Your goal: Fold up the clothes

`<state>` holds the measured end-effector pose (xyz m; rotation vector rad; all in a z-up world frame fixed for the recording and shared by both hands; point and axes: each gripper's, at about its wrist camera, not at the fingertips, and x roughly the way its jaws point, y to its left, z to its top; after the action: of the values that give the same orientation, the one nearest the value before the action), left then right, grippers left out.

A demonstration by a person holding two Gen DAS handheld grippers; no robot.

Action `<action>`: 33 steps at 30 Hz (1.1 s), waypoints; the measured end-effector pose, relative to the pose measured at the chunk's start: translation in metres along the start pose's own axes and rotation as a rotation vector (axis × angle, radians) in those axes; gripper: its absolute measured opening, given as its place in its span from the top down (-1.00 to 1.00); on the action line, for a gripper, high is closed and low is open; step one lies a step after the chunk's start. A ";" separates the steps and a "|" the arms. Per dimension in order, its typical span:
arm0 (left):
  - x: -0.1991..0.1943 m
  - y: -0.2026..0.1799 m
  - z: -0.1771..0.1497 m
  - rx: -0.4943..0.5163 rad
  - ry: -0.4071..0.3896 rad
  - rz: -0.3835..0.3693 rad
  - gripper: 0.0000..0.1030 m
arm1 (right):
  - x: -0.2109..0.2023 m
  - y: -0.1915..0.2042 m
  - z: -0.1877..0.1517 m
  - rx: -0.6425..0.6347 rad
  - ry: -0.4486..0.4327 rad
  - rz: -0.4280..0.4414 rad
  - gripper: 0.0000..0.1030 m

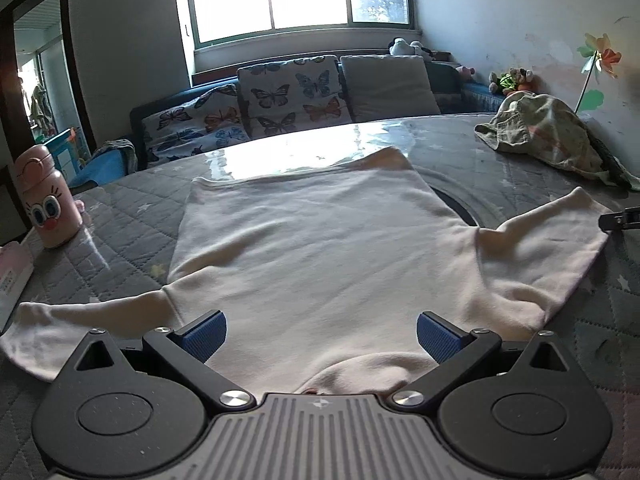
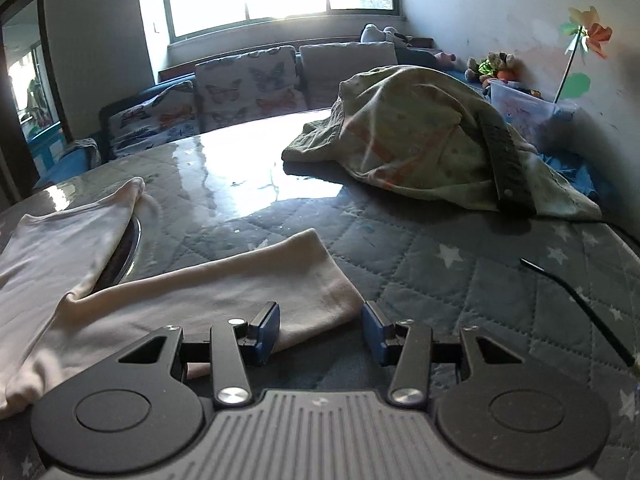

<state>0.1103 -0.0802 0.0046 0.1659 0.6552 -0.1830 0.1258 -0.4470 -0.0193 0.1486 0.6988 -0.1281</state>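
Observation:
A pale pink shirt [image 1: 312,240] lies flat on the quilted grey table cover [image 1: 120,216], both sleeves spread sideways and the neckline toward me. My left gripper [image 1: 322,334] hangs wide open just above the collar, blue pads on either side of it, holding nothing. In the right wrist view, the shirt's right sleeve [image 2: 224,292] stretches toward my right gripper [image 2: 320,328]. That gripper is open, its left pad over the cuff edge and its right pad over bare quilt. The tip of the right gripper [image 1: 622,218] shows at the left view's far right edge.
A crumpled greenish garment pile [image 2: 424,140] sits at the back right of the table. A pink cartoon bottle [image 1: 46,196] stands at the left edge. A black cable [image 2: 580,304] lies to the right. Butterfly cushions [image 1: 288,92], a window and toys are behind.

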 end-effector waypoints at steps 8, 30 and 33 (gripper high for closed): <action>0.007 -0.008 0.004 -0.002 0.012 -0.014 -1.00 | 0.001 -0.008 0.002 0.046 -0.027 -0.015 0.89; 0.016 -0.028 0.007 0.020 0.039 -0.054 -1.00 | 0.003 -0.013 0.001 0.091 -0.037 0.026 0.84; 0.017 -0.031 0.006 0.028 0.042 -0.060 -1.00 | -0.002 -0.015 0.003 0.097 -0.058 0.026 0.90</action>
<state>0.1203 -0.1136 -0.0045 0.1775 0.7001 -0.2466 0.1241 -0.4620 -0.0169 0.2462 0.6327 -0.1409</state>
